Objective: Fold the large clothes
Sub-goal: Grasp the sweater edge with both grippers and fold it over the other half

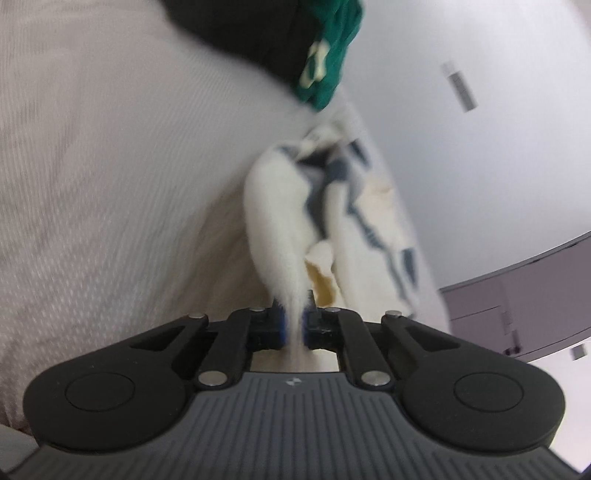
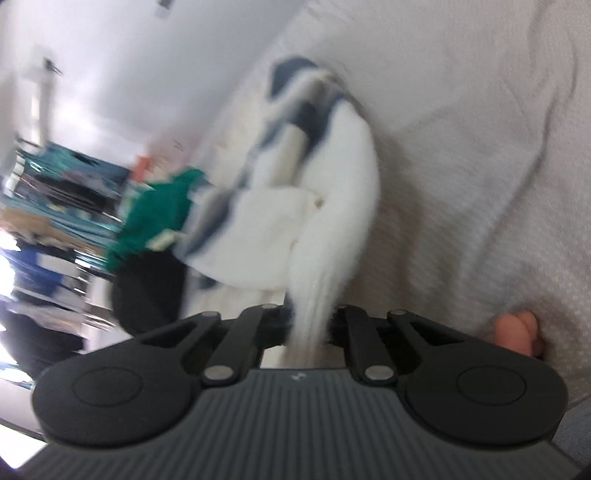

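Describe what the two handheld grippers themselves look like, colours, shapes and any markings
Both match: the left gripper and right gripper have a dark grey ribbed body with a small white logo, two round black lobes, black linkage arms with silver pins. The left's pads look blue. No cables or sleeves show.

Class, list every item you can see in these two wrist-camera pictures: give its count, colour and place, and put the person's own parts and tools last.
fuzzy white garment with dark blue markings: one, white and navy, bunched on the bed, pinched by both grippers.
green garment with pale lettering: one, green, beyond the white garment.
black garment: one, black, beside the green one.
pale textured bedcover: one, off-white, under the clothes.
dark cabinet: one, grey-purple, at the right edge of the left view.
white wall: one, behind the bed.
fingertip: one, beside the right gripper.
left gripper: one, black, shut on white fabric.
right gripper: one, black, shut on white fabric.
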Tool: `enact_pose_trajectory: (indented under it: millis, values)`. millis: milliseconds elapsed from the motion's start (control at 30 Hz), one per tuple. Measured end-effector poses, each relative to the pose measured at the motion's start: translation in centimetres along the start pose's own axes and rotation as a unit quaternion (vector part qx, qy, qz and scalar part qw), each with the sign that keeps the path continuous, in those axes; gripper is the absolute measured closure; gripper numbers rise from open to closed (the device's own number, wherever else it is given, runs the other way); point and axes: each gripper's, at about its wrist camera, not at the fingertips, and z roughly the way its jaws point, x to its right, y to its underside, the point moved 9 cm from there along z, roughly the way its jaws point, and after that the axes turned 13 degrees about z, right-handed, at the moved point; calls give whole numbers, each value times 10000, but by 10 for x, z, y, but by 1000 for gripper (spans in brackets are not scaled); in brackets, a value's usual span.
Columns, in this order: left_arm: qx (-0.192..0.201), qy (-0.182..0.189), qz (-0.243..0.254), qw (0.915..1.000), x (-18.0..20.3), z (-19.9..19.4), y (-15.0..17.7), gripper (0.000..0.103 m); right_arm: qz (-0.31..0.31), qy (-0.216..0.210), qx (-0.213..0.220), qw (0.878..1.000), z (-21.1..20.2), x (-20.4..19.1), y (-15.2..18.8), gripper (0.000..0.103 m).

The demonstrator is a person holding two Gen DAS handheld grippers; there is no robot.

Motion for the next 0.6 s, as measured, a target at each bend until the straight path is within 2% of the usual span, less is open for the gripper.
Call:
enact_pose_trajectory:
  millis: [167,300,500,600]
  values:
    - [326,348,30,9989,21,-38,-15,95,-163,-585,80,9981,-28,-39,0,94]
    - [539,577,85,9968,34,-74,-8,95,-315,-818,61,9961,-54,-58,8,94]
    - [796,915,393,9918,59,-155,43,95,-516,-997,17,9937,-111,-55,34,94]
    - [901,1011,343,9902,61,-188,67,95,-443,-1046,42,9935,-132,-47,45,94]
